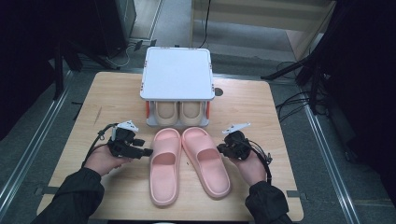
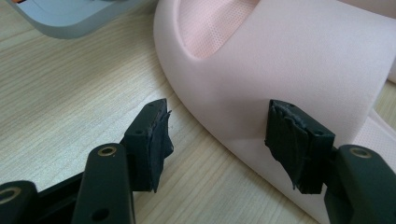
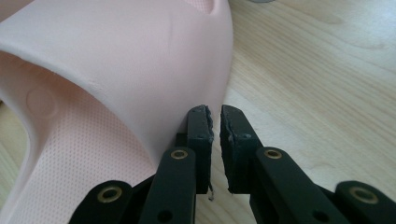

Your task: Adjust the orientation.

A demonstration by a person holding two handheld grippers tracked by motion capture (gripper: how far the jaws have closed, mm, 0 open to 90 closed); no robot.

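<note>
Fingers (image 2: 148, 144) of the left gripper (image 1: 140, 151) stand wide apart, released, with the outer edge of the left pink slipper (image 1: 165, 165) between them; one rubber pad sits over the bare wood, the other lies against the slipper's smooth foam strap. Fingers (image 3: 201, 140) of the right gripper (image 1: 223, 148) are drawn almost together with only a thin slit between their frayed black pads, gripping nothing, their tips just beside the outer rim of the right pink slipper (image 1: 206, 161). Each gripper is held in one hand of a person in dark sleeves, reaching in from the near edge of the table (image 1: 116, 98).

Two pink slippers lie side by side at the middle of the pale wood-grain table, toes pointing away from the person, heels slightly splayed. Both are moulded foam slides, rounded and matte, with a broad closed strap and a finely dotted footbed.

Beyond their toes stands a small shoe rack (image 1: 176, 74) with a flat, square, light grey top with rounded corners and orange fittings at the sides. On its lower tier sit two beige slippers (image 1: 179, 112), close together, toes outward.
</note>
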